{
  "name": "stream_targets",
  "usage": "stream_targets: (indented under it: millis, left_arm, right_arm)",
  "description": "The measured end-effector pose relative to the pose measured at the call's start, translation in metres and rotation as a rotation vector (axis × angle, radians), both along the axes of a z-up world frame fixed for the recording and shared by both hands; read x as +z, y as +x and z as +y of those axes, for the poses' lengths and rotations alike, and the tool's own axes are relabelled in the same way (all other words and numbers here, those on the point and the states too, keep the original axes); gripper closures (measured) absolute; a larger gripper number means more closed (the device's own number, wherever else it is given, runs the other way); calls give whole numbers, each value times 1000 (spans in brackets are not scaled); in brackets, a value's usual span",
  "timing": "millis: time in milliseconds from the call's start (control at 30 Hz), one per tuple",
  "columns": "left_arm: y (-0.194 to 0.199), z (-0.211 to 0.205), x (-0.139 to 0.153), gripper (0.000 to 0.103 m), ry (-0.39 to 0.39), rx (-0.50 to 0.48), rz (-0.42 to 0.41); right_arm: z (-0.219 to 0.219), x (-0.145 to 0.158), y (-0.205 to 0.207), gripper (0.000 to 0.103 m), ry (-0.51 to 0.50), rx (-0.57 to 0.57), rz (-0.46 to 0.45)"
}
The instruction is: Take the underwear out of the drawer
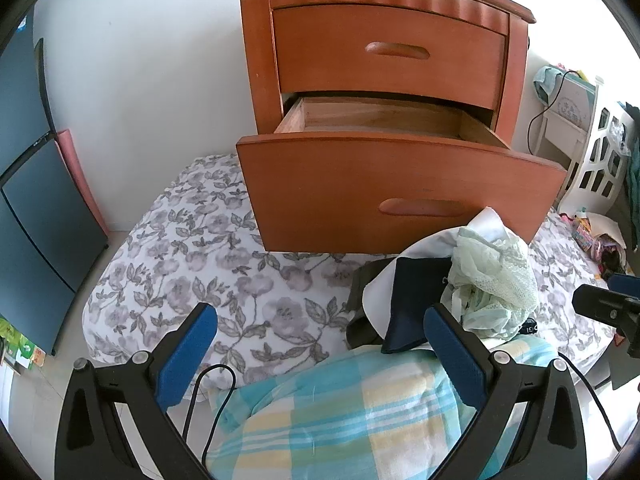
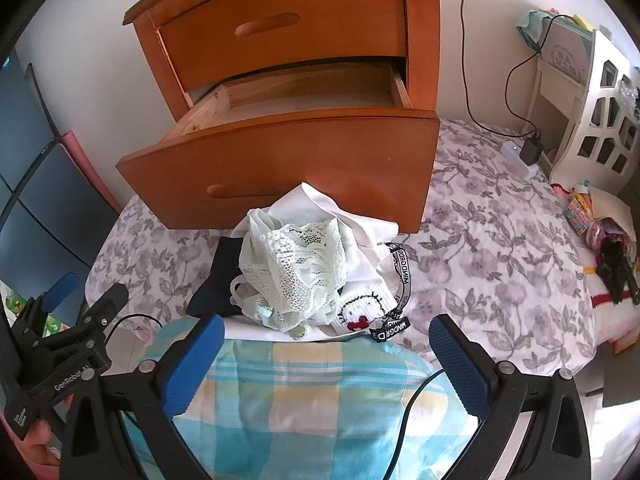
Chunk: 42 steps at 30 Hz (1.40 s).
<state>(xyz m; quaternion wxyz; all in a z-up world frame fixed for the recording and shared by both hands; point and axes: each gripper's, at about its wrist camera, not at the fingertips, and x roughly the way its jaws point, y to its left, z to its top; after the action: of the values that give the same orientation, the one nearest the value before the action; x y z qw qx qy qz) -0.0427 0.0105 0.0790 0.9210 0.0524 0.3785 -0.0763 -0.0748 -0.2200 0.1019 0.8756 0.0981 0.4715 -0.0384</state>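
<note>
A wooden nightstand (image 1: 384, 44) (image 2: 280, 32) stands on the bed, its lower drawer (image 1: 396, 188) (image 2: 280, 160) pulled out and its visible inside bare. A pile of underwear (image 1: 492, 276) (image 2: 296, 272) lies on the floral bedspread in front of the drawer: pale green lace on top, a dark navy piece (image 1: 416, 300) (image 2: 216, 280), white pieces beneath. My left gripper (image 1: 320, 336) is open, low over the bed left of the pile. My right gripper (image 2: 326, 344) is open just short of the pile, nothing between its fingers.
A blue-and-yellow checked cloth (image 1: 344, 412) (image 2: 304, 400) lies under both grippers. A floral bedspread (image 1: 188, 256) (image 2: 500, 248) covers the bed. A white bedside shelf (image 2: 600, 112), a cable and charger (image 2: 530, 148) and small toys (image 2: 600, 232) sit at the right. A dark blue cabinet (image 1: 32, 200) stands left.
</note>
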Motion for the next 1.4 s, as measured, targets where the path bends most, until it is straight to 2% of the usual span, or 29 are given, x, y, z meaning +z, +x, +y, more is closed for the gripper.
stream_targets:
  millis: [1400]
  left_arm:
    - [2,1,-4,0,-11,-6,21]
  right_arm:
    - [0,-4,0,0,1,-18,20]
